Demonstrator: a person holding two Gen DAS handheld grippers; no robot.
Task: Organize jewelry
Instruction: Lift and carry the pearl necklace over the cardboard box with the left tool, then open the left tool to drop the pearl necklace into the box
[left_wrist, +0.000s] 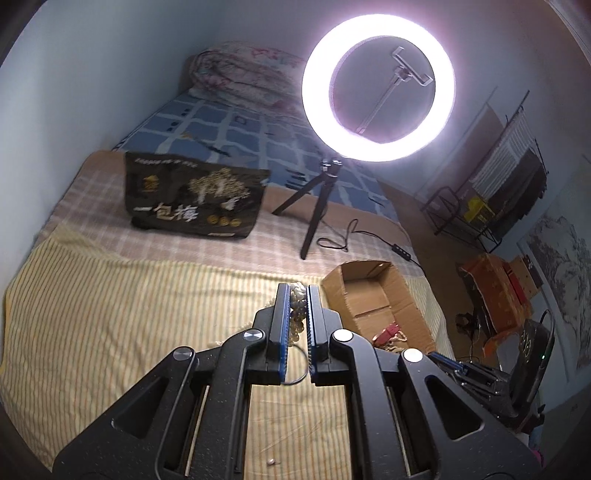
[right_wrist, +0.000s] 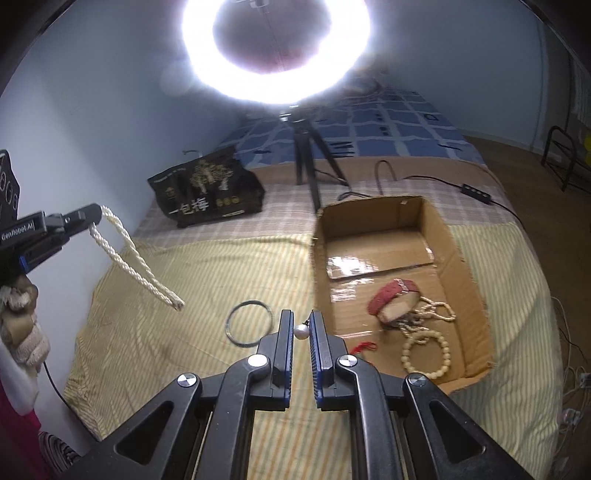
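My left gripper is shut on a cream bead necklace; in the right wrist view the necklace hangs from that gripper, lifted above the striped cloth at the left. My right gripper is shut on a white pearl earring just left of the open cardboard box. The box holds a red bracelet, a bead bracelet and a tangled bead chain. A dark bangle lies on the cloth beside my right gripper.
A ring light on a tripod stands behind the box, its cable trailing right. A black snack bag lies at the back left. A small pearl lies on the cloth. The bed edge drops at the right.
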